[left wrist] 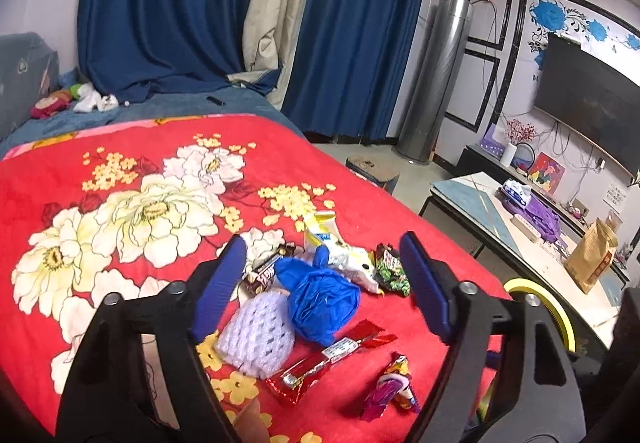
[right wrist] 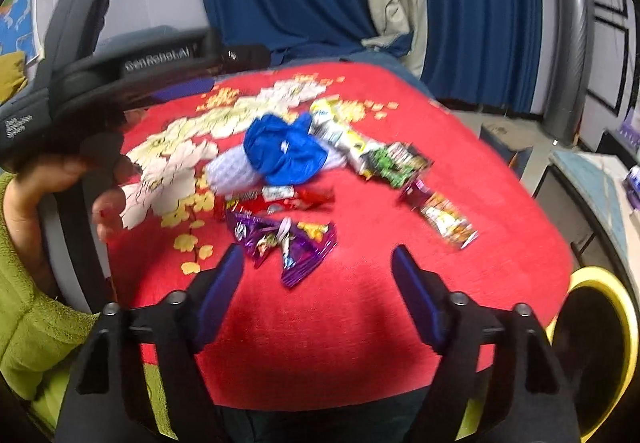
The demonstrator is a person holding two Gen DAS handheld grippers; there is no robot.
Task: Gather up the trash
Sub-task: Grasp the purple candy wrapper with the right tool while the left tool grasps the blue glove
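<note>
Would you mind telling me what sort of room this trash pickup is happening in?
Most likely a home living room or bed-sitting room. A flat television hangs on the wall above a low table, blue curtains cover the window, and the wrappers lie on a red floral blanket.

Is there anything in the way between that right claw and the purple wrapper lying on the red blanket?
Nothing visible. The right gripper hangs open just short of the purple wrapper, with only bare red blanket between them. The other trash lies beyond the wrapper.

One blue glove (left wrist: 320, 299), one foam net (left wrist: 256, 335), six wrappers (left wrist: 328, 359) (some crumpled)
</note>
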